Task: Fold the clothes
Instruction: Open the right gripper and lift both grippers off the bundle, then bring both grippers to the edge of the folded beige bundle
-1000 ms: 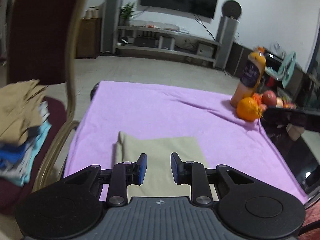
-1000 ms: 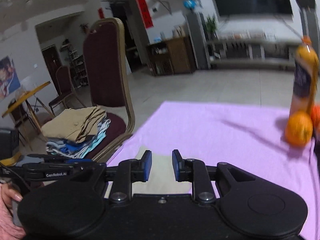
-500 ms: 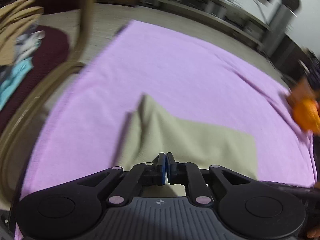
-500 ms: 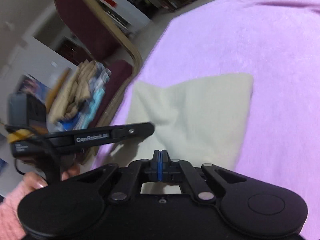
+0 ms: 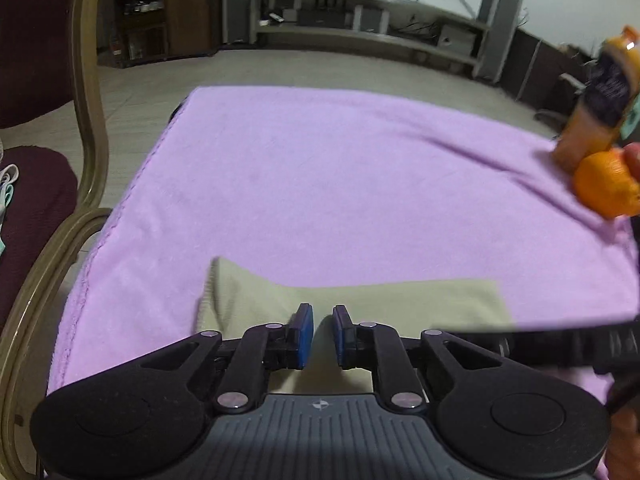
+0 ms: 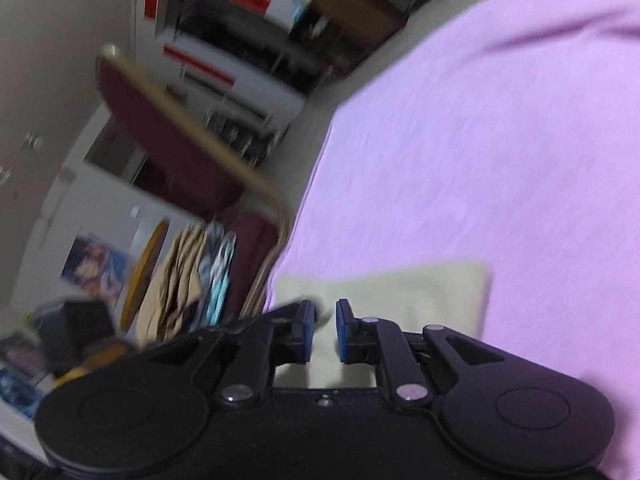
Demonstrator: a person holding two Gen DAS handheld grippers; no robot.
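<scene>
A folded beige garment (image 5: 360, 300) lies flat at the near edge of the purple cloth (image 5: 340, 180) that covers the table. My left gripper (image 5: 319, 328) is open a little and empty, just above the garment's near part. In the right wrist view the same garment (image 6: 400, 292) lies near the cloth's left edge, and my right gripper (image 6: 323, 328) is open a little and empty over its near side. The right gripper's black body (image 5: 560, 340) shows at the right of the left wrist view.
A maroon chair (image 5: 36, 60) with a gold frame stands left of the table, with a stack of folded clothes (image 6: 188, 280) on its seat. An orange bottle (image 5: 600, 100) and an orange (image 5: 604, 188) stand at the cloth's far right.
Both grippers were shut on the garment half a second ago and have now opened and let it go. Both have lifted and tilted up; the garment lies flat.
</scene>
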